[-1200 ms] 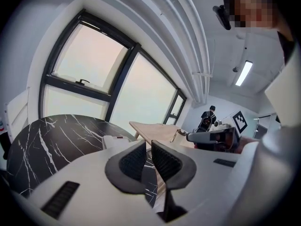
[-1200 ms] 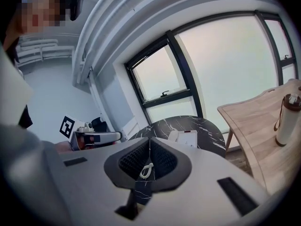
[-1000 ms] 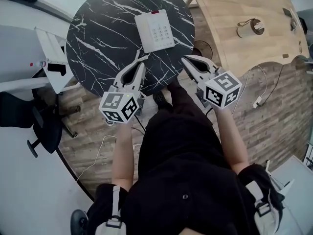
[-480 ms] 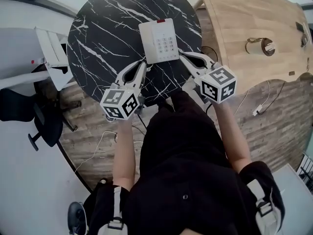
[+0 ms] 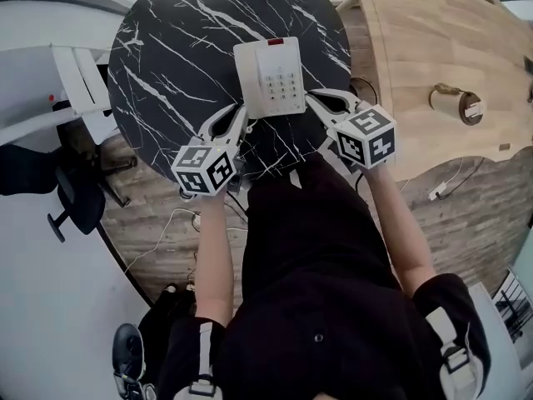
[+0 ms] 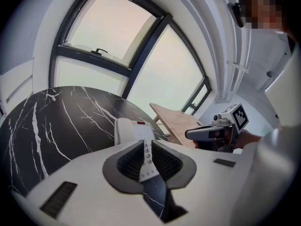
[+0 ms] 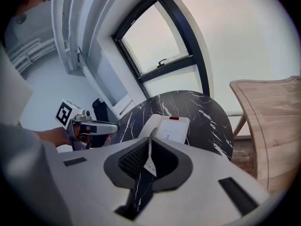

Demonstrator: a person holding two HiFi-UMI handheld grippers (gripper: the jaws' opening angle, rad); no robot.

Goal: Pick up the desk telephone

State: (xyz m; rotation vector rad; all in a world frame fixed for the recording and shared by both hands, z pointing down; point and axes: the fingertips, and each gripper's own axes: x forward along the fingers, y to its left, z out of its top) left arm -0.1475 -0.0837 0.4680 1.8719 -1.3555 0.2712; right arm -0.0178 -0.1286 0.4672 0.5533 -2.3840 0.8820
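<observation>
A white desk telephone (image 5: pixel 269 77) with a grey keypad and a red mark at its far end lies flat on a round black marble table (image 5: pixel 183 48). My left gripper (image 5: pixel 240 112) is shut and empty, its tips just off the phone's near left corner. My right gripper (image 5: pixel 315 99) is shut too, with nothing in it, beside the near right corner. In the left gripper view the telephone (image 6: pixel 133 128) lies straight beyond my left gripper (image 6: pixel 147 149), and the right gripper (image 6: pixel 189 134) hovers at the right. In the right gripper view the telephone (image 7: pixel 168 126) lies ahead of my right gripper (image 7: pixel 149 149).
A light wooden table (image 5: pixel 433 40) stands to the right, with a round roll (image 5: pixel 460 105) on it. A white rack (image 5: pixel 79 82) and a black office chair (image 5: pixel 50 190) stand at the left. Cables (image 5: pixel 166 232) trail over the wooden floor below the marble table's near edge.
Both grippers have moved forward and down over the marble table, from its near edge up to the telephone's near corners. Their jaws stay shut.
</observation>
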